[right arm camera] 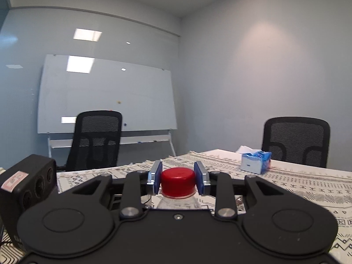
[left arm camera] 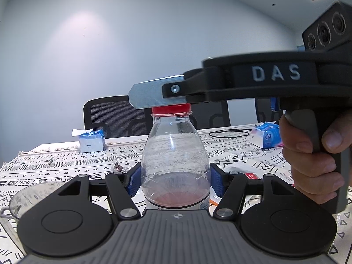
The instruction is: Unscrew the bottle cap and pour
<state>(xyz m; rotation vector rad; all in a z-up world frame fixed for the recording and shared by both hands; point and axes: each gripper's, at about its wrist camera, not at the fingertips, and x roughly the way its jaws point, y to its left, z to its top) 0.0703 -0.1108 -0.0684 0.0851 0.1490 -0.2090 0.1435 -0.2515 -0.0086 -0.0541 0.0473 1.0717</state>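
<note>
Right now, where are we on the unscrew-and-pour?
Done: left hand-held gripper clamps the bottle upright. In hand: right hand-held gripper brackets the red cap, which sits on the neck. Left: unscrew, then pour the pink liquid; clear cup waits nearby.

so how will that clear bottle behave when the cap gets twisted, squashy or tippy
The bottle looks thin-walled and creased, so it probably flexes under the left gripper. Only a shallow pink layer sits at its bottom, so it is likely light and easy to spin or tip without that hold while the red cap turns.
</note>
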